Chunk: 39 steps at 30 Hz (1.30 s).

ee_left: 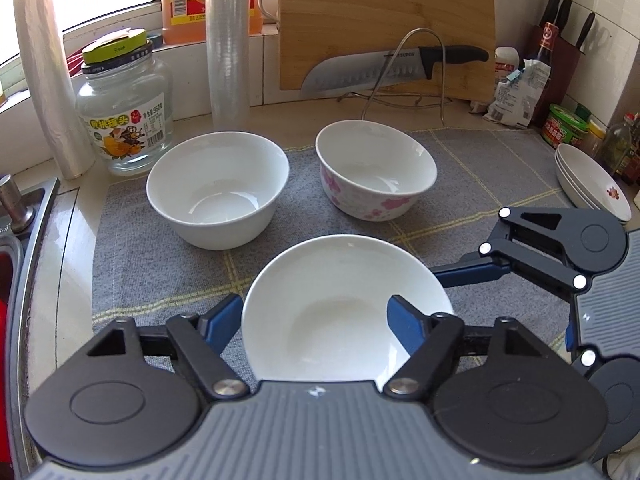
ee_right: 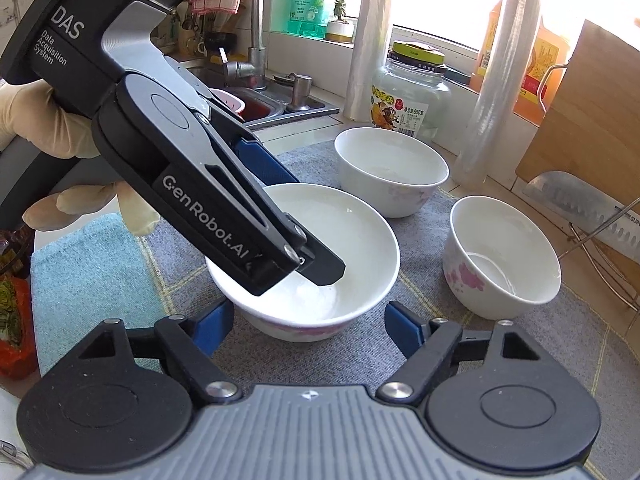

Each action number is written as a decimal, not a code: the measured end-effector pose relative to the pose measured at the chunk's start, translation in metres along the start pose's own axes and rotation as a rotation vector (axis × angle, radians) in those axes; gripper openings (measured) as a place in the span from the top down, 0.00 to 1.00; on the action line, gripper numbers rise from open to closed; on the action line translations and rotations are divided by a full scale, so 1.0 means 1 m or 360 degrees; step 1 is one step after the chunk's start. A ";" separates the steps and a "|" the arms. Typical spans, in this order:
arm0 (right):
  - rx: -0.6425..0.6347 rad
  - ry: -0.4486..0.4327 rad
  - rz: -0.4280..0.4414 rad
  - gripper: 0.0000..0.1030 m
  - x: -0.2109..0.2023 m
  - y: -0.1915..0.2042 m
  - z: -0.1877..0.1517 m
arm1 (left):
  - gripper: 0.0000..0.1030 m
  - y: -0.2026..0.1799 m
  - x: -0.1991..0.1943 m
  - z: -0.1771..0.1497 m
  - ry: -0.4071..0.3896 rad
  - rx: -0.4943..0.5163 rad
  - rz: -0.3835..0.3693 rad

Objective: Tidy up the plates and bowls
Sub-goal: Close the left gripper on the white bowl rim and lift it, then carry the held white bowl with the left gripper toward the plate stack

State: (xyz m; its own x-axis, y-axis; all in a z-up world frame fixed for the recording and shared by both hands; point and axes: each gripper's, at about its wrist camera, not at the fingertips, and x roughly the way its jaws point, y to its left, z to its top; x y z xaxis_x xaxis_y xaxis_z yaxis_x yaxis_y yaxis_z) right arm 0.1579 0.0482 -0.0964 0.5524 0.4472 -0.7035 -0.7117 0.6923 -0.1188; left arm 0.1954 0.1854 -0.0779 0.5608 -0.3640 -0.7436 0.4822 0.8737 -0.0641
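A white bowl (ee_left: 340, 312) with pink flowers low on its outside (ee_right: 296, 330) sits at the near edge of the grey mat (ee_left: 160, 264). My left gripper (ee_left: 314, 314) is open astride its rim, one finger (ee_right: 320, 270) inside the bowl and the other blue finger (ee_left: 224, 322) outside the wall. My right gripper (ee_right: 310, 316) is open too, its fingers flanking the bowl's near side, with mat showing beside the right one. Behind stand a white bowl (ee_left: 218, 188) and a pink-flowered bowl (ee_left: 376, 168). Shallow plates (ee_left: 592, 184) are stacked at the right.
A steel sink (ee_right: 276, 104) and tap lie beyond the mat, a glass jar (ee_left: 124, 120) and two film rolls (ee_left: 228, 48) at the back. A cutting board (ee_left: 384, 12), knife (ee_left: 392, 66) and wire rack stand behind the bowls. A gloved hand (ee_right: 60, 120) holds the left gripper.
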 end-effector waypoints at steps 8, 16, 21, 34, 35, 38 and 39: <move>-0.0006 -0.0007 0.0005 0.21 0.000 0.001 0.001 | 0.33 0.006 0.003 0.002 0.0022 -0.0011 -0.0037; -0.0003 -0.0003 -0.0001 0.21 0.000 0.003 0.002 | 0.33 0.006 0.004 0.002 0.0044 -0.0007 -0.0051; -0.0002 0.0007 -0.0008 0.21 -0.002 0.003 0.002 | 0.33 0.005 0.002 0.002 0.0042 -0.0011 -0.0055; 0.0027 0.0024 -0.0046 0.21 -0.031 0.000 -0.001 | 0.33 -0.017 -0.011 0.010 0.0026 0.0020 -0.0121; 0.0031 0.0027 -0.0047 0.21 -0.033 -0.001 -0.002 | 0.33 -0.020 -0.011 0.012 0.0023 0.0025 -0.0124; 0.0043 0.0032 -0.0053 0.21 -0.042 -0.006 -0.007 | 0.33 -0.031 -0.012 0.014 0.0016 0.0038 -0.0139; 0.0048 0.0033 -0.0058 0.21 -0.046 -0.008 -0.009 | 0.33 -0.036 -0.011 0.015 0.0017 0.0050 -0.0148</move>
State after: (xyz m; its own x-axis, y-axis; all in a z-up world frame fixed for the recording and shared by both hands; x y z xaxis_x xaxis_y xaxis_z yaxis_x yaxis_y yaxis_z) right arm 0.1341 0.0173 -0.0696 0.5683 0.4100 -0.7134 -0.6779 0.7247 -0.1235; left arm 0.1825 0.1534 -0.0572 0.5055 -0.4396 -0.7424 0.5527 0.8258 -0.1127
